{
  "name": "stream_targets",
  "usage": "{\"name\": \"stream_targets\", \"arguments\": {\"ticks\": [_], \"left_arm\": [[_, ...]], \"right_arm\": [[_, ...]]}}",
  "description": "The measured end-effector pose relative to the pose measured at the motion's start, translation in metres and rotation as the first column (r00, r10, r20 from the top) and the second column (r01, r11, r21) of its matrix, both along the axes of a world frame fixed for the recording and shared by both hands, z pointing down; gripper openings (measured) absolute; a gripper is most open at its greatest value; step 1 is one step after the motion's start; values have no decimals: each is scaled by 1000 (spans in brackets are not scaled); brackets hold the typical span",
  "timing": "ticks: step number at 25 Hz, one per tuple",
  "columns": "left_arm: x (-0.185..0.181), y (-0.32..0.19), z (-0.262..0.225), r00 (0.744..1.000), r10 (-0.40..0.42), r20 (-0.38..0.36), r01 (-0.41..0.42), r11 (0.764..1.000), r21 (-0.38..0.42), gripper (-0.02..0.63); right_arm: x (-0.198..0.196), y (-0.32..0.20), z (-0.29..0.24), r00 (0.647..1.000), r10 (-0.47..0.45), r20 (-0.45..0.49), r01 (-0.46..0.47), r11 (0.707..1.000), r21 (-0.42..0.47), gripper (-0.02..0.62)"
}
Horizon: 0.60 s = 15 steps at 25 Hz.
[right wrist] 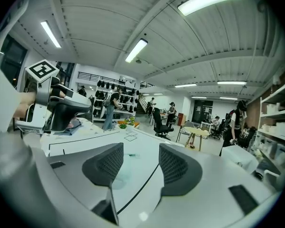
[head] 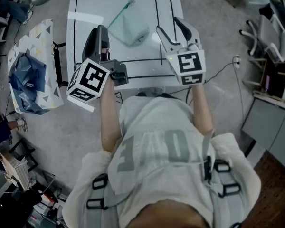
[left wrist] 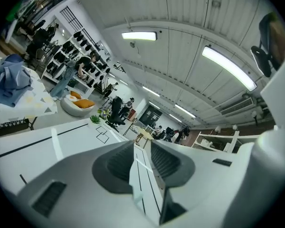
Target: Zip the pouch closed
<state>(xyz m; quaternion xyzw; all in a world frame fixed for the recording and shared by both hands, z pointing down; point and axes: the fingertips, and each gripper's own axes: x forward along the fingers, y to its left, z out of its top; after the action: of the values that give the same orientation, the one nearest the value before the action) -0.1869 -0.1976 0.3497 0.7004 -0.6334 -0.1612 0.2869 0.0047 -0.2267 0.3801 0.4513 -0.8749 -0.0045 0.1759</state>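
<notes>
A pale green pouch [head: 128, 28] lies on the white table [head: 85, 13], its green zip pull [head: 130, 3] pointing to the far side. My left gripper [head: 101, 36] hovers just left of the pouch, its jaws a little apart with nothing between them; the left gripper view shows only the table beyond them [left wrist: 141, 163]. My right gripper [head: 169, 26] stands to the right of the pouch, jaws wide and empty. In the right gripper view [right wrist: 140, 163] the pouch [right wrist: 120, 175] lies ahead, low between the jaws, apart from the pads.
Black lines mark the tabletop [head: 156, 13]. A side table with crumpled blue cloth [head: 26, 77] stands to the left. A cable and plug [head: 236, 60] lie on the floor at right, near chairs [head: 263, 34] and cabinets [head: 270, 127].
</notes>
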Motion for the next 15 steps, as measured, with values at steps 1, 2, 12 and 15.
{"name": "stream_targets", "arguments": {"ticks": [1,2,12,15], "left_arm": [[-1,0,-1,1000,-2,11,2,1000,5,93],[-1,0,-2,1000,-4,21,4,1000,10,92],[-1,1,-8,996,-12,91,9,1000,28,92],[-2,2,-17,983,-27,183,17,998,53,92]], "right_arm": [[0,0,0,1000,1,-1,-1,1000,2,209],[0,1,0,1000,2,-1,-2,1000,4,209],[1,-4,-5,1000,11,8,-11,1000,17,209],[1,-6,-12,1000,16,26,-17,999,30,209]]}}
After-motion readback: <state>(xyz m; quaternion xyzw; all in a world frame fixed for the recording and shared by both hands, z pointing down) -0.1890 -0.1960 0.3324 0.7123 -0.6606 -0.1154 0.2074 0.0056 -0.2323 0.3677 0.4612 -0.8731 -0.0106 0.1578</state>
